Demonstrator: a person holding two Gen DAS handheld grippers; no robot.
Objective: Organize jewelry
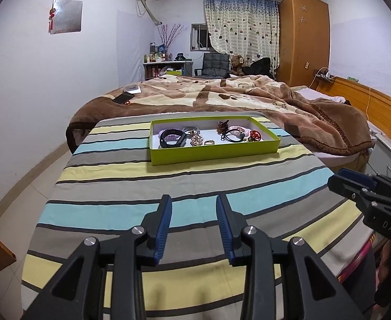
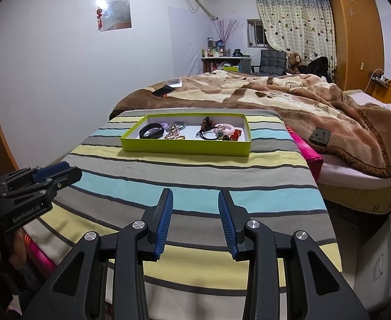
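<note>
Ahead of both grippers, well beyond their fingertips, the shallow lime-green cardboard tray [image 1: 214,154] on the striped cloth [image 1: 115,186] already holds the bracelets, hair ties and brooches. Left gripper [image 1: 194,200] and right gripper [image 2: 195,194] hover wide open, empty; sorting looks nearly finished.

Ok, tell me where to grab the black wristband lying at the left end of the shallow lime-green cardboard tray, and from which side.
Grip the black wristband across its near strap. It lies flat as an open loop, so one finger can drop inside and one outside. Come from above with the left gripper, which is open and nearer that end, because the lime-green cardboard tray has a wall that blocks a low approach.
</note>
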